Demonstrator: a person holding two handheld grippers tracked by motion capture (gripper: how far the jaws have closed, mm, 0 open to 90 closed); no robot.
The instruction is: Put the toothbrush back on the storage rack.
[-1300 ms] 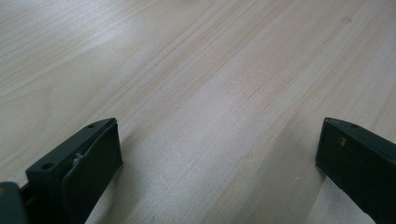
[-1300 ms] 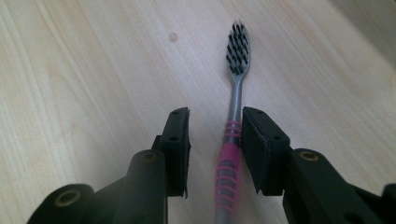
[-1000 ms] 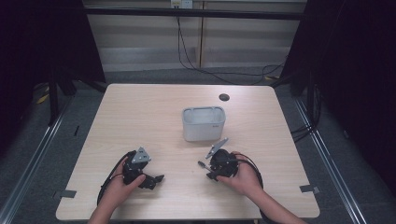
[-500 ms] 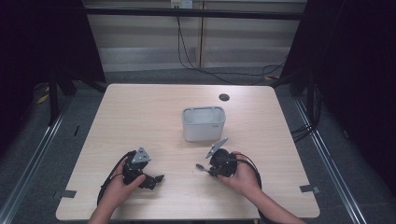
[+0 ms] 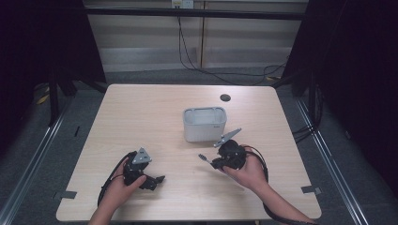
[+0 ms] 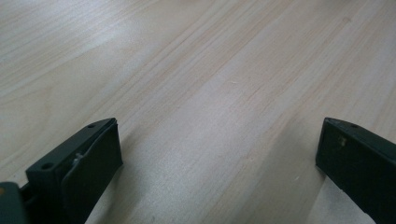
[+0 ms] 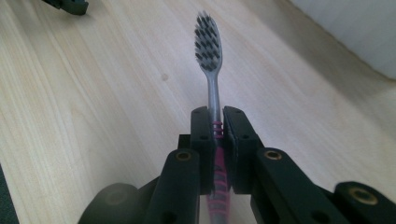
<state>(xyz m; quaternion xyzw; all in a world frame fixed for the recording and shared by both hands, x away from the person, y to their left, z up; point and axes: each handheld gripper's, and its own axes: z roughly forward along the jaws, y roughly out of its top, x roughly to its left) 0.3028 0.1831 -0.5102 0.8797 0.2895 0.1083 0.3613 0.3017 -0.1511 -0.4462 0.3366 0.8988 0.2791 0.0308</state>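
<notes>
Near the worktop's (image 5: 141, 108) front edge, the left gripper (image 5: 151, 179) rested spread and empty. The right gripper (image 7: 215, 122) pinched a toothbrush (image 7: 208, 35) just above the surface. Beyond it stood a grey container (image 5: 204, 123), toothbrush apparently not yet placed.

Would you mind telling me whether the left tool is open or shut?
Open: the left tool has its two black jaws far apart, with bare wooden table between them.
</notes>
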